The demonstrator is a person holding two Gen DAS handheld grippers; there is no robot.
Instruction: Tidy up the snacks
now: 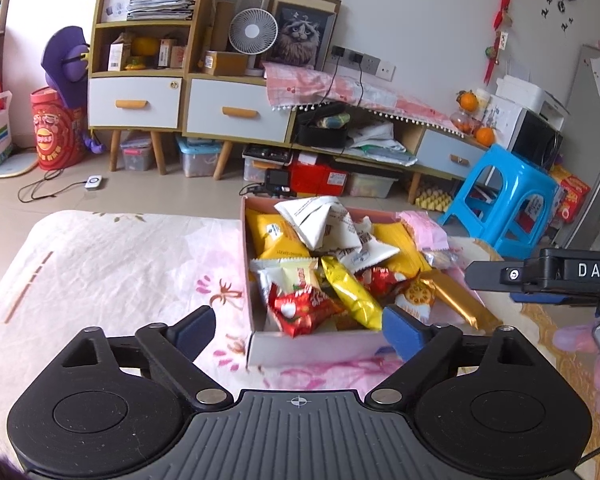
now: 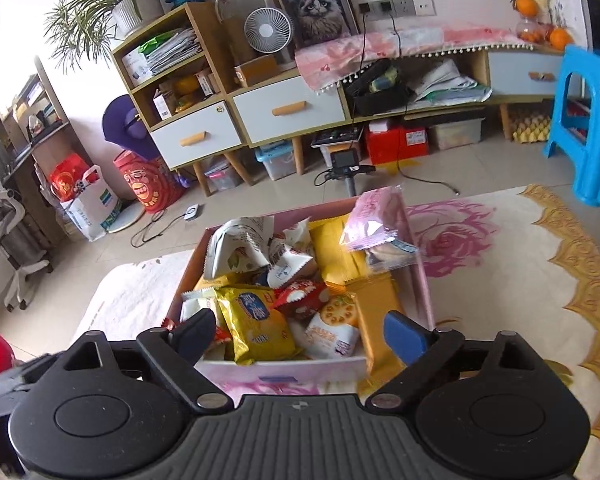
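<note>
Nearest to both cameras, the left claw [image 1: 298,330] and right claw [image 2: 298,334] stand wide open and empty, probably ready to pick, while the snacks [image 1: 340,264] lie piled in the cardboard box [image 1: 308,346] on the flowered tabletop [image 1: 112,272] just beyond.

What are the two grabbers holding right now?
Nothing. The left gripper and right gripper are both open and empty, just in front of the snack box.
</note>
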